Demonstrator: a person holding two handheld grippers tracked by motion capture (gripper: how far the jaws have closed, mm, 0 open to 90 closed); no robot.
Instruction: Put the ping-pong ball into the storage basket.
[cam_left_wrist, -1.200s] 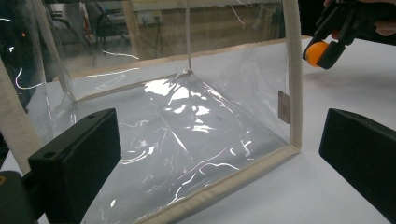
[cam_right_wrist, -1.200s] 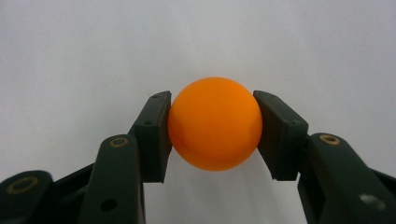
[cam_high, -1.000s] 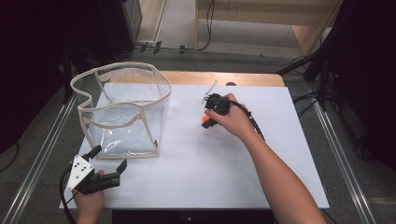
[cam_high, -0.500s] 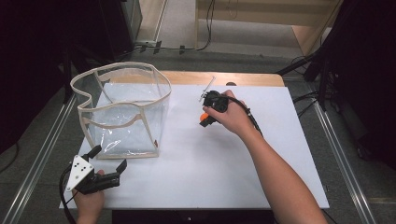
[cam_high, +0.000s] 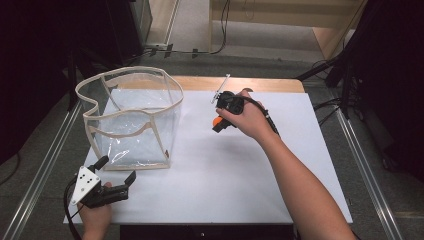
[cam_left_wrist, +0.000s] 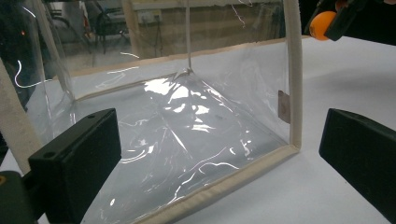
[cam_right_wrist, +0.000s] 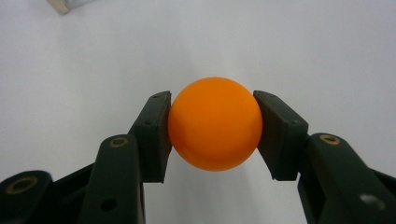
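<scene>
Orange and round, a small smooth ball (cam_right_wrist: 215, 123) sits pinched in the right claw (cam_high: 219, 123) above the white table (cam_high: 240, 165), right of the clear plastic beige-trimmed bag (cam_high: 132, 117), while the left claw (cam_high: 116, 173) gapes empty near its front corner

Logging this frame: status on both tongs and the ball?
Right tongs shut on orange ball, held above white tabletop. Left tongs open, empty, facing clear bag. Nothing between ball and bag.
</scene>
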